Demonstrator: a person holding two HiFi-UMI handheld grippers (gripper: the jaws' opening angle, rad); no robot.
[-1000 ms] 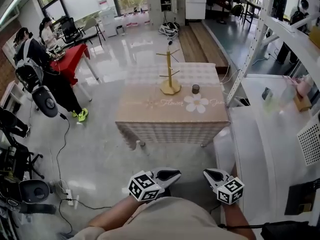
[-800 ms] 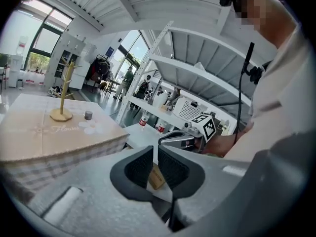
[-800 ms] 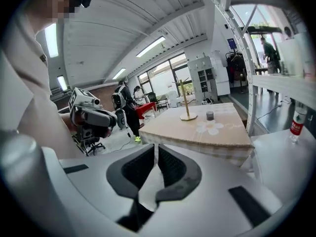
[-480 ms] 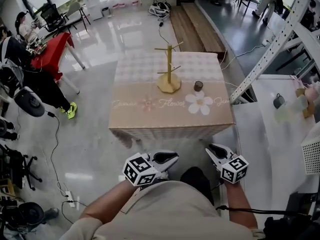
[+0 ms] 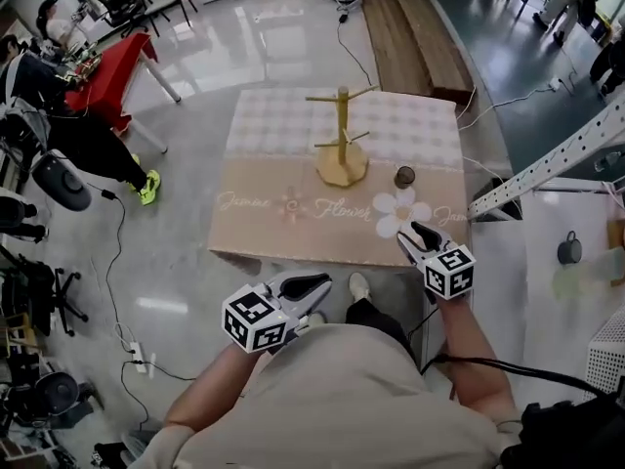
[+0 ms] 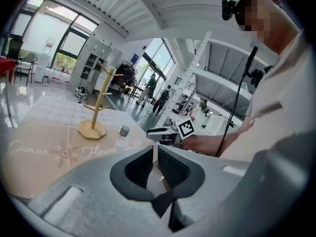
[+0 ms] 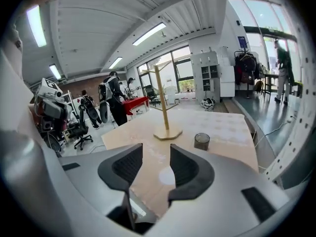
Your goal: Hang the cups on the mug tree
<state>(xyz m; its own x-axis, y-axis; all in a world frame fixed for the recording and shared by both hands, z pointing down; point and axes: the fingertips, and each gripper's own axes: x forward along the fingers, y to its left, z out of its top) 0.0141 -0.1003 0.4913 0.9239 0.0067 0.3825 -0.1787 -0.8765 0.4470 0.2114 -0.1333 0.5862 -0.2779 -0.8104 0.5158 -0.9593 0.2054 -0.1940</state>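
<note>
A wooden mug tree (image 5: 341,145) stands bare on a table (image 5: 273,164) with a beige flower cloth. A small dark cup (image 5: 404,177) sits on the cloth just right of it. My right gripper (image 5: 415,234) hovers over the table's near right edge and points at the cup (image 7: 201,140) and the tree (image 7: 163,112). Its jaws have just been opening, they stand open, and nothing is between them. My left gripper (image 5: 303,286) hangs short of the table's front edge. Its jaws (image 6: 155,154) show only a thin slit and hold nothing.
A red table (image 5: 103,71) with people and office chairs stands at the far left. Cables lie on the shiny floor. A slanted metal frame (image 5: 547,164) and a white surface with a dark mug (image 5: 569,250) lie to the right.
The person has walked up to the table. Both grippers came forward, the right one reaching the table's near edge. The right jaws went from shut to open.
</note>
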